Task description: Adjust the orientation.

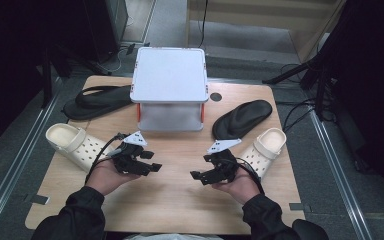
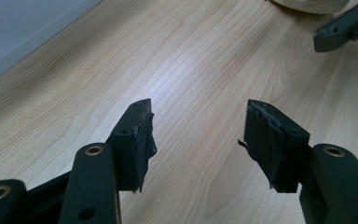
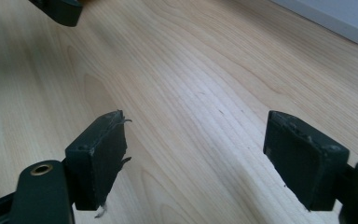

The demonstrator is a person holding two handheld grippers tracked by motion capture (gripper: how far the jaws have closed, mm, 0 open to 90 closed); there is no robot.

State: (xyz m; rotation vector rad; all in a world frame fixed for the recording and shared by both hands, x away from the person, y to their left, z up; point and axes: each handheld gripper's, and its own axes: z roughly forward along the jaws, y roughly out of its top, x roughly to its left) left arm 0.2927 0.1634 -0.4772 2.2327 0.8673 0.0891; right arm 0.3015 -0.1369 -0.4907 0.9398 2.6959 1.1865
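Note:
Two hands hold the grippers low over the wooden table (image 1: 172, 195), jaws pointing toward each other. My left gripper (image 1: 152, 167) is open, and bare wood lies between its pads (image 2: 142, 140). My right gripper (image 1: 196, 176) is open too, with nothing between its pads (image 3: 100, 158). A cream clog (image 1: 75, 145) lies just left of the left hand. A second cream clog (image 1: 266, 149) lies just right of the right hand. One black flip-flop (image 1: 97, 101) rests at the far left, another black flip-flop (image 1: 241, 118) at the far right.
A white box with a lid (image 1: 170, 87) stands at the middle back of the table. A dark round hole (image 1: 215, 96) shows beside it. Tripod legs and cables (image 1: 305, 95) stand off the right edge. A strip of bare wood separates the two grippers.

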